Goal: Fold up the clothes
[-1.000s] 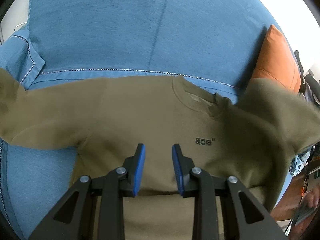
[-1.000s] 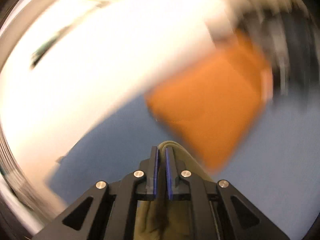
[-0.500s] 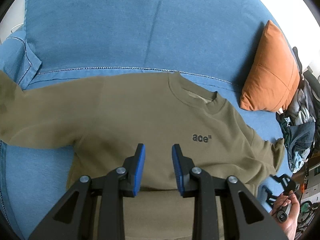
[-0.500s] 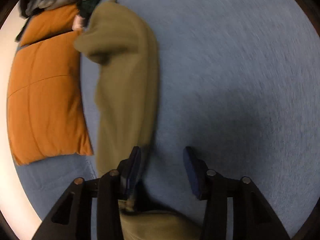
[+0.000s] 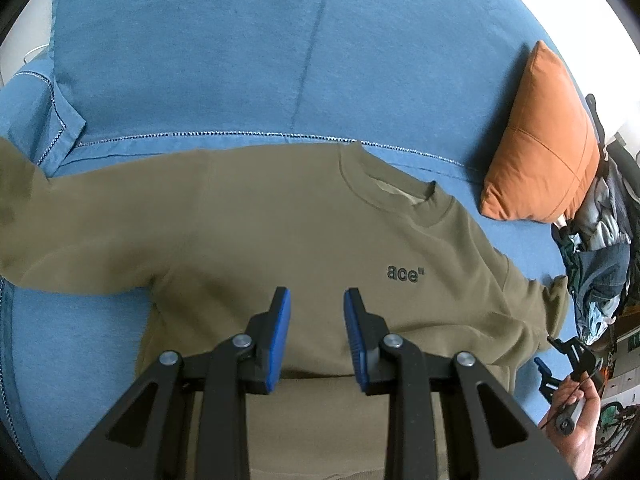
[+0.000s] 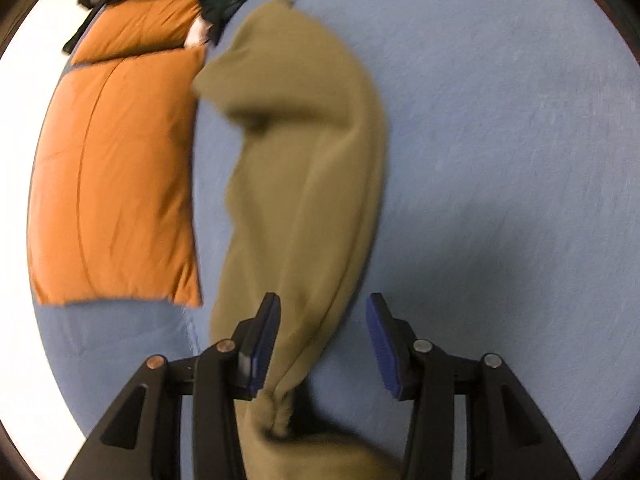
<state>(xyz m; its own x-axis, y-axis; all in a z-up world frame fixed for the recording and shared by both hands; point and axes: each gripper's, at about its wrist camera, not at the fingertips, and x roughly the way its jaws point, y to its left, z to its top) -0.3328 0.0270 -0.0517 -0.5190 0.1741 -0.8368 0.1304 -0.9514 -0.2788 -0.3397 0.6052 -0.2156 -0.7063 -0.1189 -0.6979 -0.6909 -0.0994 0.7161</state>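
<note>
An olive sweatshirt [image 5: 280, 224] with "ace" printed on the chest lies front up on the blue sofa seat [image 5: 72, 344], sleeves spread to both sides. My left gripper [image 5: 317, 320] hovers open over its lower front, nothing between the blue pads. In the right wrist view one olive sleeve [image 6: 304, 168] stretches away along the seat, its cuff near the far end. My right gripper [image 6: 322, 344] is open above the sleeve's near part; the cloth lies loose between the fingers. The right gripper [image 5: 568, 364] also shows at the left wrist view's lower right, held by a hand.
An orange cushion [image 5: 540, 140] leans at the sofa's right end, also seen as the orange cushion [image 6: 116, 168] left of the sleeve. A pile of dark clothes [image 5: 600, 240] sits beyond it. The blue backrest [image 5: 240, 48] rises behind the sweatshirt.
My right gripper opened and let go of the sleeve, which now lies stretched out on the seat. The left gripper stayed open over the sweatshirt's front.
</note>
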